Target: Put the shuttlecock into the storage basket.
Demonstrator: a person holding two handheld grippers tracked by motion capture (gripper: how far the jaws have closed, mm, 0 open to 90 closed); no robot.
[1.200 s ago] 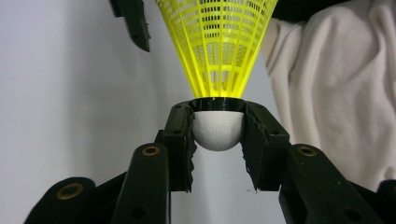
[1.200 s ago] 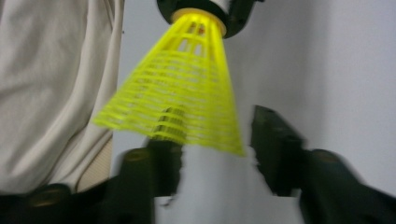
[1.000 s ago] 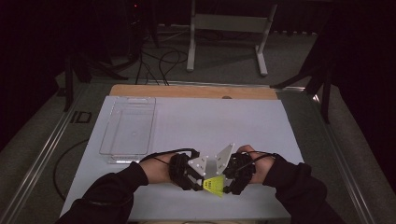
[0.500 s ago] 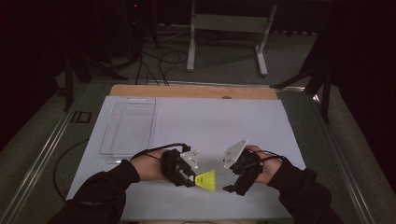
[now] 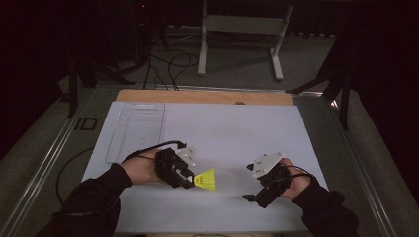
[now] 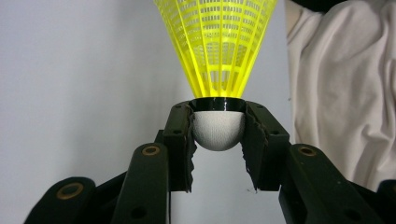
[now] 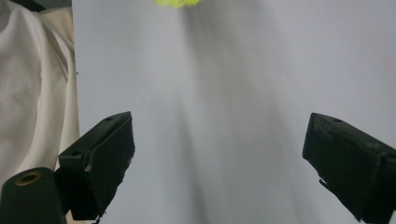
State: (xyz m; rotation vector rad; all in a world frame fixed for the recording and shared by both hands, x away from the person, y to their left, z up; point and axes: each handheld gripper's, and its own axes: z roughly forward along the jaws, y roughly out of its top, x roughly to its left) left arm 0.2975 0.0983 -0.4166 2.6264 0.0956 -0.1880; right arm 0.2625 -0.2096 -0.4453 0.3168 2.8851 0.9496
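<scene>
Shuttlecock (image 6: 215,51) custody sits with the left gripper (image 5: 184,178), whose jaws are clamped on the white cork so the yellow skirt points toward the right gripper (image 5: 257,193), which hangs well apart over the white table (image 5: 237,128), jaws spread wide and empty. Probably the next move is carrying it to the clear tray (image 5: 132,132), keeping the clamp firm.

Shuttlecock (image 6: 215,46): yellow glossy plastic mesh skirt, black glossy band, white finely textured matt cap. Left tongs (image 6: 217,140): black matt plastic, rough chipped pads, brass-looking rivets. Right tongs (image 7: 219,158): same matt black. Bench (image 5: 232,128): smooth matt white sheet, bare wood strip at far edge. Tray (image 5: 136,131): clear glossy plastic. Cloth (image 6: 341,93): cream, creased.
</scene>
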